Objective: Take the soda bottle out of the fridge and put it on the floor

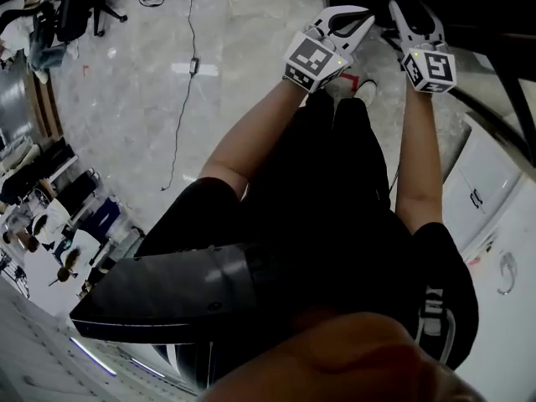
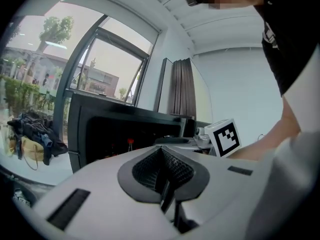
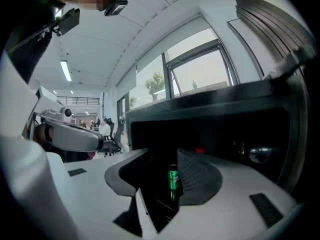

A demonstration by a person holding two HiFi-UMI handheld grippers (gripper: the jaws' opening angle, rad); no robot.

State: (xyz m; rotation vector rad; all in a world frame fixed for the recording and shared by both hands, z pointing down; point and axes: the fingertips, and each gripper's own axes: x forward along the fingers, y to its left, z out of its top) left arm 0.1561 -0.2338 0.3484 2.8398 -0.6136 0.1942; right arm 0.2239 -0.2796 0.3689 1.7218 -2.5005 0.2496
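Showing only in right gripper view: green bottle (image 3: 173,179).

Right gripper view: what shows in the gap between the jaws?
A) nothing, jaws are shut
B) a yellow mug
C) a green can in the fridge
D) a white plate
C: the right gripper has its jaws apart, and through the gap a green can stands upright farther in, inside the dark fridge, with neither jaw touching it.
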